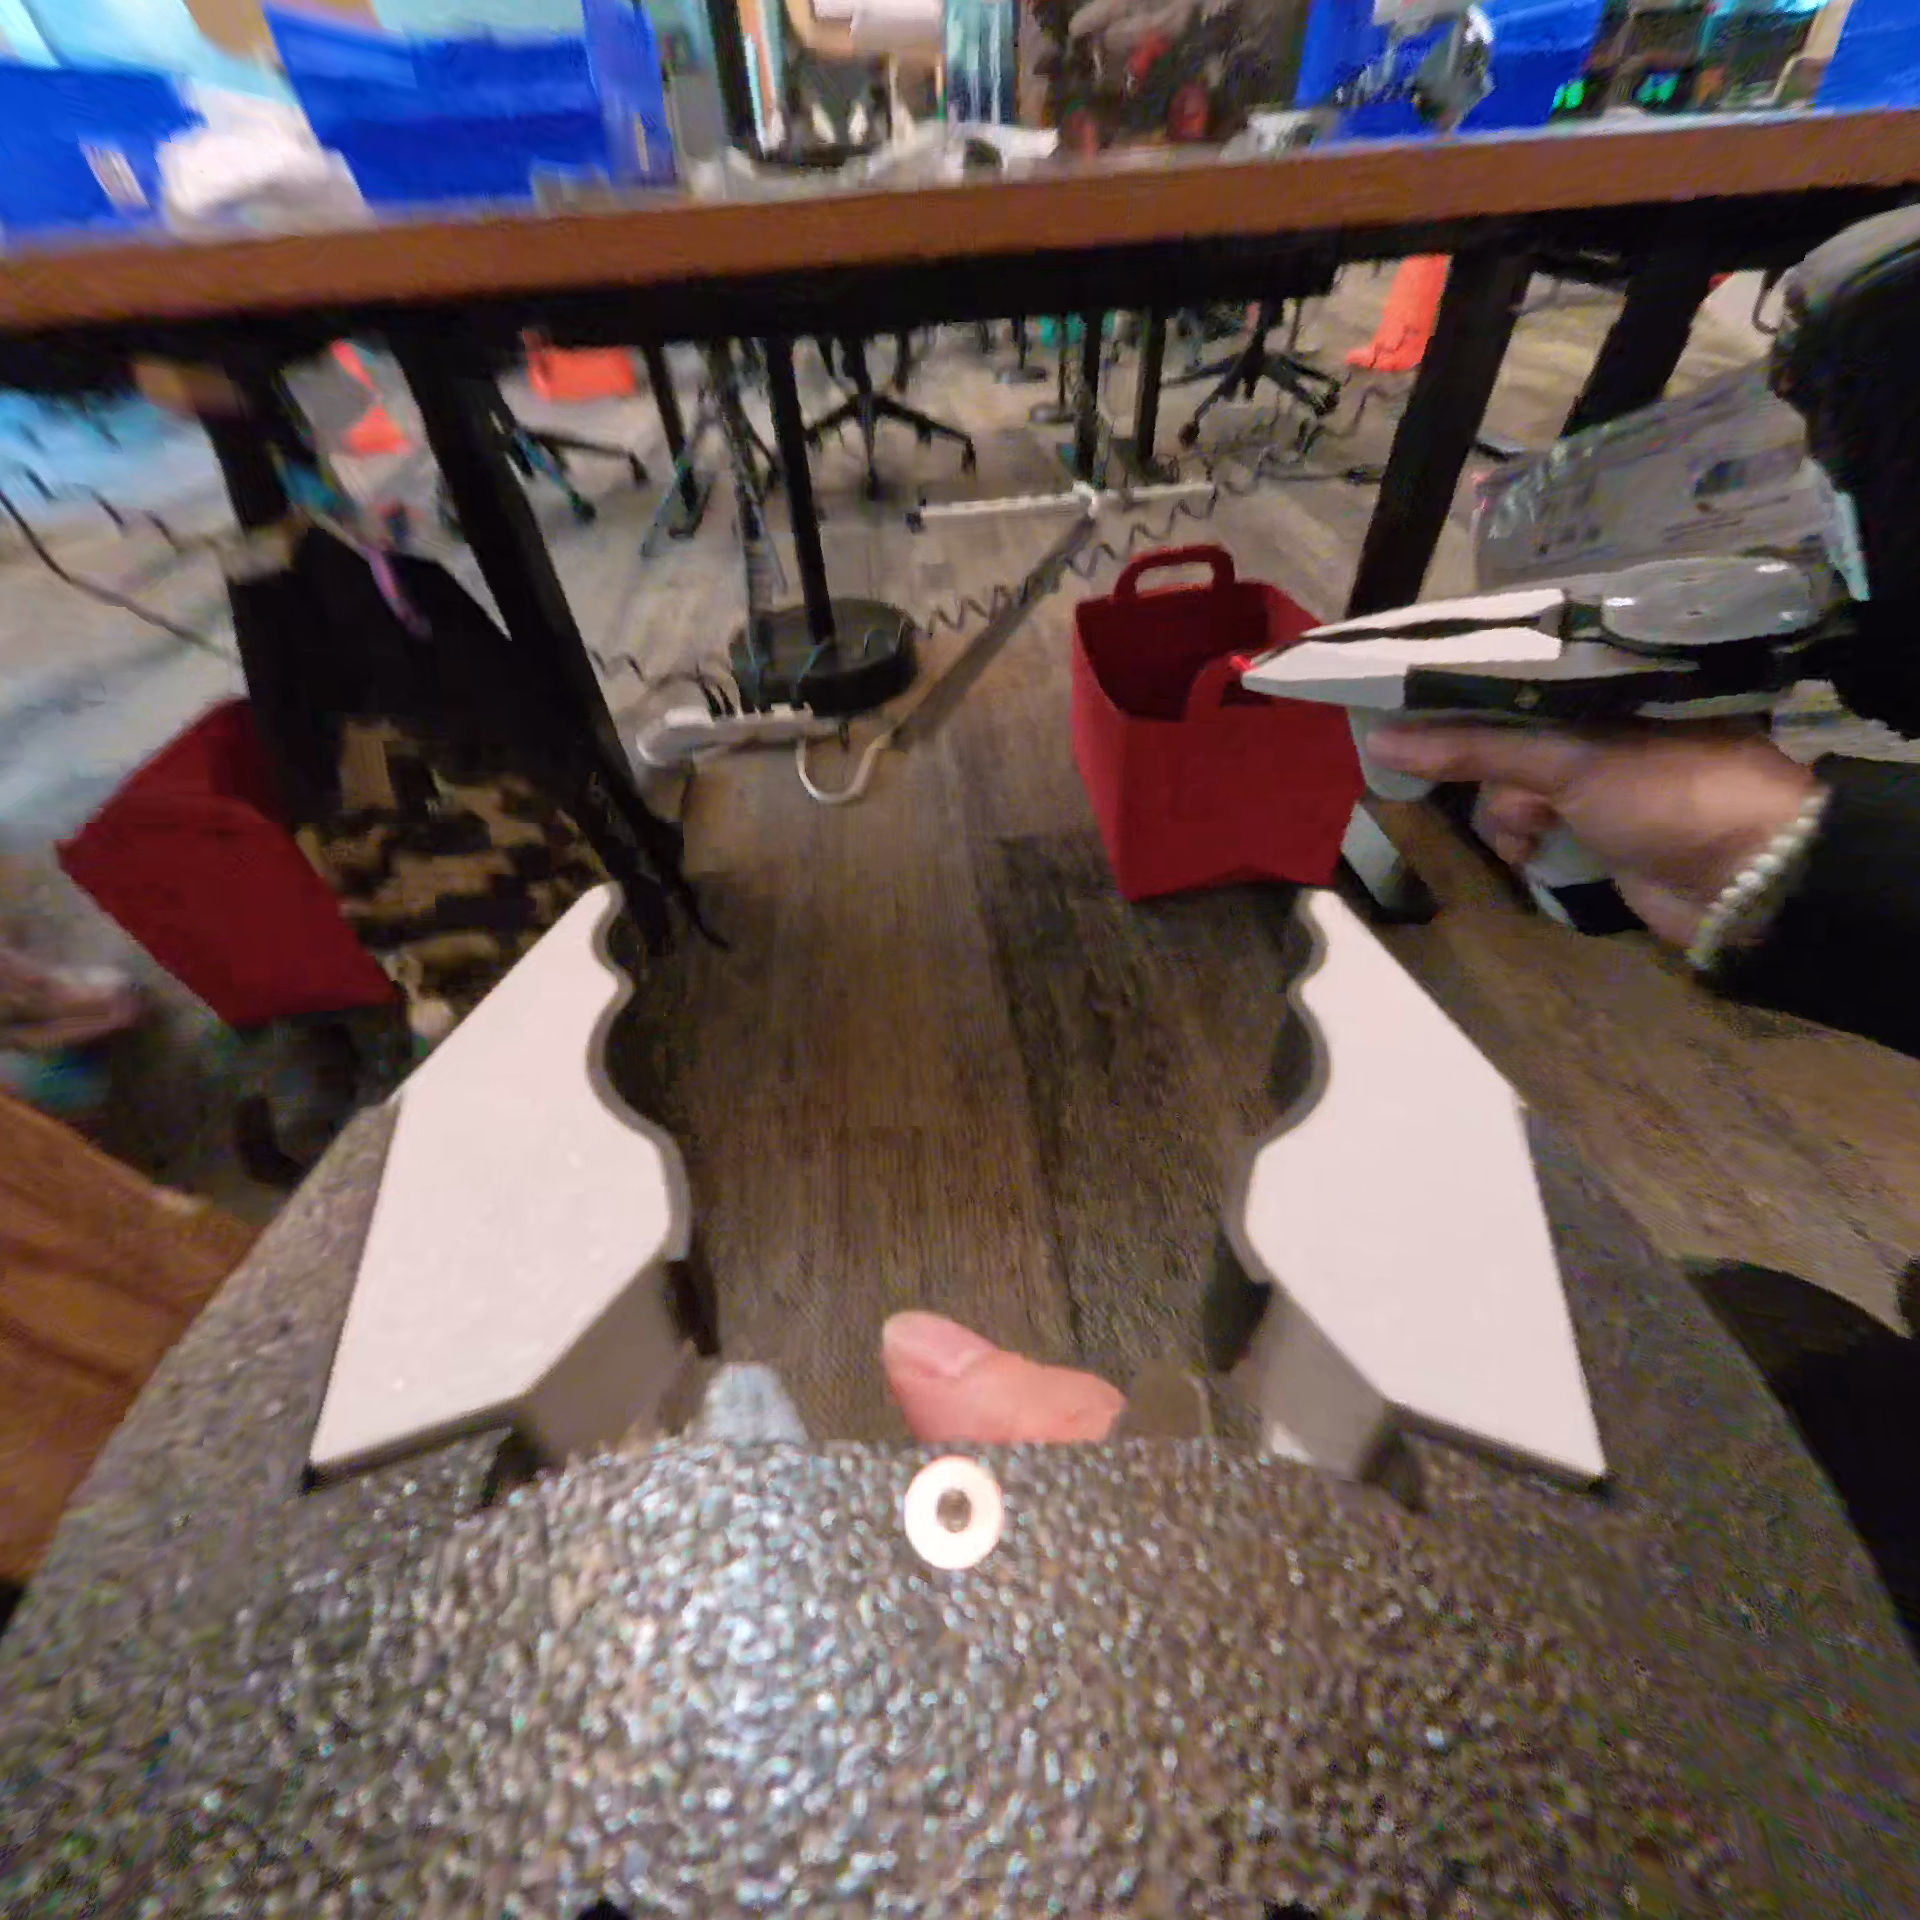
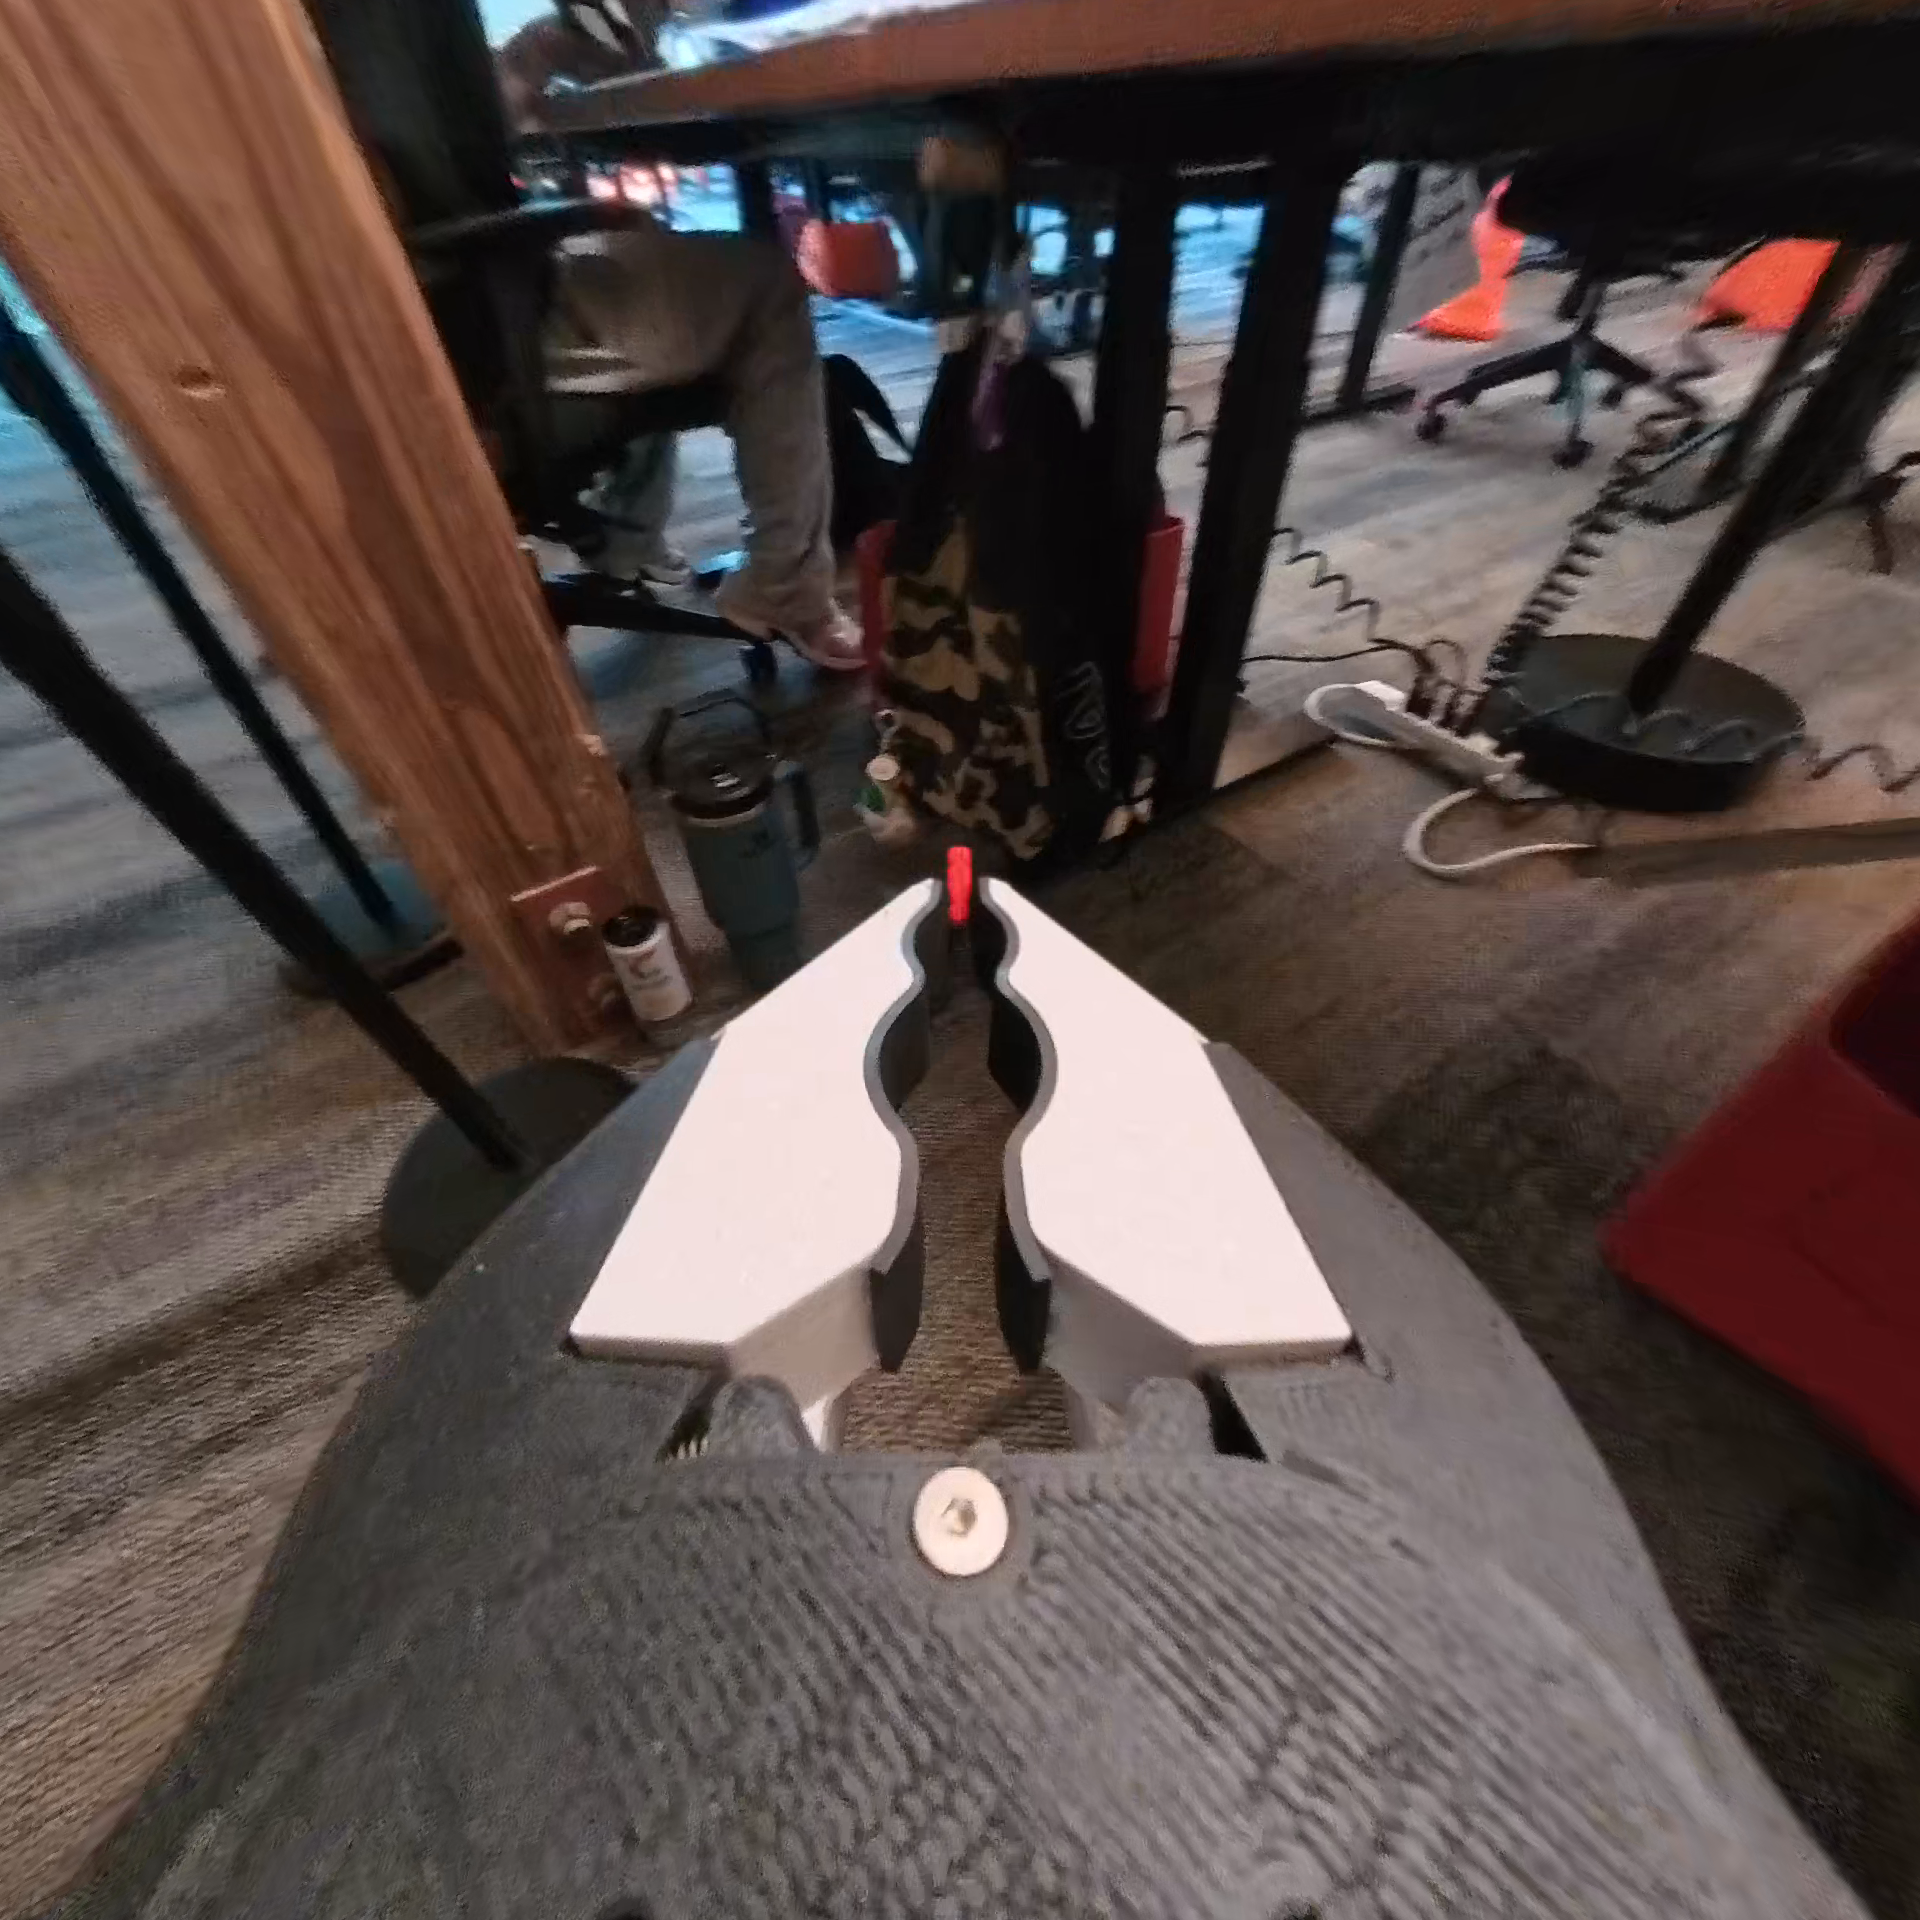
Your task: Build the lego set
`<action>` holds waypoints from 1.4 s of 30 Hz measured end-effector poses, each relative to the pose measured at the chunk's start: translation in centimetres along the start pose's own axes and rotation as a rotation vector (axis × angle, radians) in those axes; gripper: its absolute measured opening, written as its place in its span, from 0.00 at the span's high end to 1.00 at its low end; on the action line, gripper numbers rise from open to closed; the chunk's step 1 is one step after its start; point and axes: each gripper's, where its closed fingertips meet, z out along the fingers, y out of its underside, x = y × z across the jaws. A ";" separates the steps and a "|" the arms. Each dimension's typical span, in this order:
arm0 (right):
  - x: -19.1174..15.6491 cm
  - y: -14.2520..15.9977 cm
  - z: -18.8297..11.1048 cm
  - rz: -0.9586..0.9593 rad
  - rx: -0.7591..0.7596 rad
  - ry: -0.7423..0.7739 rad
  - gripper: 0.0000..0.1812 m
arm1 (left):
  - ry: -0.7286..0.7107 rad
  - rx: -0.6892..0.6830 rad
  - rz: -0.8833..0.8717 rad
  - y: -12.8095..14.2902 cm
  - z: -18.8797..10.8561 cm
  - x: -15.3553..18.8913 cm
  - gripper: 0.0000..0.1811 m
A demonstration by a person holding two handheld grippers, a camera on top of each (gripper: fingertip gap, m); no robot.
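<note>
My right gripper [image 2: 961, 902] is shut on a small red lego piece [image 2: 958, 879] that sticks up between its white fingertips. It is held low over the carpet, below table height. It also shows in the left wrist view [image 1: 1262, 670], held by a hand at the right, with its tips in front of a red fabric bin [image 1: 1205, 800]. My left gripper [image 1: 961, 909] is open wide and empty, pointing over the carpet toward the table legs. A thumb [image 1: 987, 1392] shows at its base.
A brown table edge [image 1: 935, 239] runs overhead on black legs [image 1: 540, 665]. A second red bin [image 1: 208, 873] sits left. A power strip [image 2: 1403, 727], a coiled cable, a lamp base [image 2: 1652, 727], a wooden post [image 2: 312, 468], a bottle [image 2: 743, 831], a can [image 2: 649, 966] and a camouflage bag [image 2: 977, 665] stand ahead. The tips of one gripper are about 20 centimetres away from the tips of the other.
</note>
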 end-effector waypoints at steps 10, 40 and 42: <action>18.6 -12.3 0.3 -0.088 0.126 0.310 0.98 | 0.037 0.017 0.205 -11.4 13.4 -2.8 0.31; 19.0 -15.4 -6.2 -0.280 -0.150 0.178 0.98 | -0.123 -0.158 -0.167 -6.5 -7.6 0.0 0.40; 21.4 -12.5 -8.7 -0.246 -0.201 0.229 0.98 | -0.092 -0.243 -0.140 -4.9 -6.3 -0.1 0.39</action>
